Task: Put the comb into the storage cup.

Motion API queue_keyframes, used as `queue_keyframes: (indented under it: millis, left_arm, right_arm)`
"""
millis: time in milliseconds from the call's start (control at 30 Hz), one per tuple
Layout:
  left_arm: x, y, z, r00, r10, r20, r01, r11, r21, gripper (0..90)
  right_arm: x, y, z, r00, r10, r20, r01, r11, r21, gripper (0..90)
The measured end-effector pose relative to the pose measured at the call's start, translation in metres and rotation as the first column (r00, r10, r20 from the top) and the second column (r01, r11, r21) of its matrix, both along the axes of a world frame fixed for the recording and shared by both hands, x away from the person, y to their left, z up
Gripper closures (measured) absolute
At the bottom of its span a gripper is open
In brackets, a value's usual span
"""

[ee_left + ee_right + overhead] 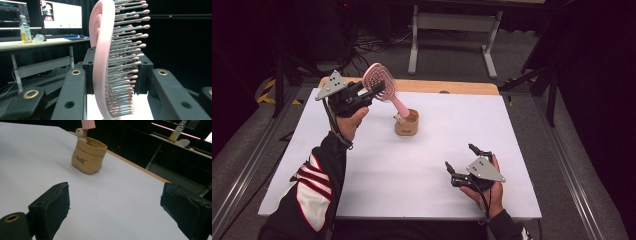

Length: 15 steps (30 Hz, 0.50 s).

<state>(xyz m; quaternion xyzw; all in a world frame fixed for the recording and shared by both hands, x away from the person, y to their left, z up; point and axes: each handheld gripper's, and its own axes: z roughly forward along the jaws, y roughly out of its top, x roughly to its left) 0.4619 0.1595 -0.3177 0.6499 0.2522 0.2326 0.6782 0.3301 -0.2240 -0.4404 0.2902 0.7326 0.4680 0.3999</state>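
Note:
My left gripper (374,90) is shut on the head of a pink hairbrush (380,81) and holds it in the air over the table's back left. Its jaws clamp the bristled head (102,62) from both sides. The brush handle (400,106) slants down to the right, and its tip (88,123) hangs just above a small bear figure (80,133) on the rim of a tan bag-shaped cup (407,123). The cup (88,157) stands upright on the white table. My right gripper (459,156) rests near the front right, open, with nothing between its jaws (115,202).
The white table top (377,170) has a wooden strip (452,86) along its back edge. Beyond it stands a grey metal frame (452,30) on the floor. A desk with monitors (61,15) and a bottle (25,30) lies behind.

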Motion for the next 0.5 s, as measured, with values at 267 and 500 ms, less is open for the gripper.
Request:
queue_keyframes:
  millis: [267, 500]
  left_arm:
    - [0.007, -0.015, 0.004, 0.9999, -0.012, -0.003, 0.013, 0.9997, 0.023, 63.9]
    - [0.017, -0.032, -0.006, 0.9992, -0.011, -0.039, 0.014, 0.9973, 0.073, 63.9]
  right_arm:
    - [0.0, -0.001, 0.001, 1.0, 0.004, 0.0, -0.004, 1.0, 0.003, 9.3]
    - [0.0, -0.001, 0.0, 1.0, 0.007, -0.004, -0.007, 1.0, 0.002, 9.5]
